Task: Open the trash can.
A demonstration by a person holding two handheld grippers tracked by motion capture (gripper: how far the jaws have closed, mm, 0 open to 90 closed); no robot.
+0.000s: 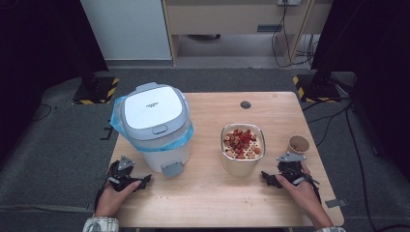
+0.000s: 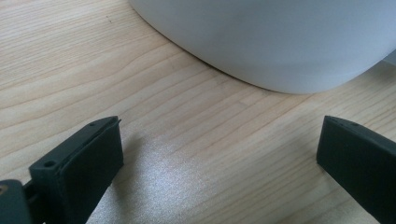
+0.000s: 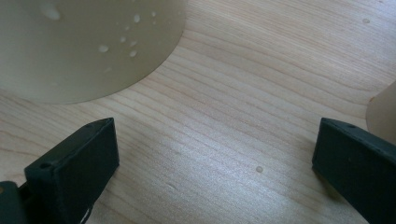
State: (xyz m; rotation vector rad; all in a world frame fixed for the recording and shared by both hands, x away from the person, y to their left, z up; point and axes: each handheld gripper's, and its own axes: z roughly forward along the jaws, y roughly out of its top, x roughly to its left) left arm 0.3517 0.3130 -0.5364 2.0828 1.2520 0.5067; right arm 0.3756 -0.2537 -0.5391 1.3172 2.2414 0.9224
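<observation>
The bowl of scraps sits on the tabletop at ten o'clock of the right gripper, nearer it than the left gripper by the bin, both jaws wide and empty.

Your 2 grippers rest on the light wooden table, 1 at each near corner.

Your left gripper lies just beside the foot pedal of the white lidded pedal bin with a blue liner bag, its jaws spread with nothing between them. Your right gripper sits near the square metal container of red and tan dried fruit, jaws also apart and empty, with the small brown paper cup just beyond it.
</observation>
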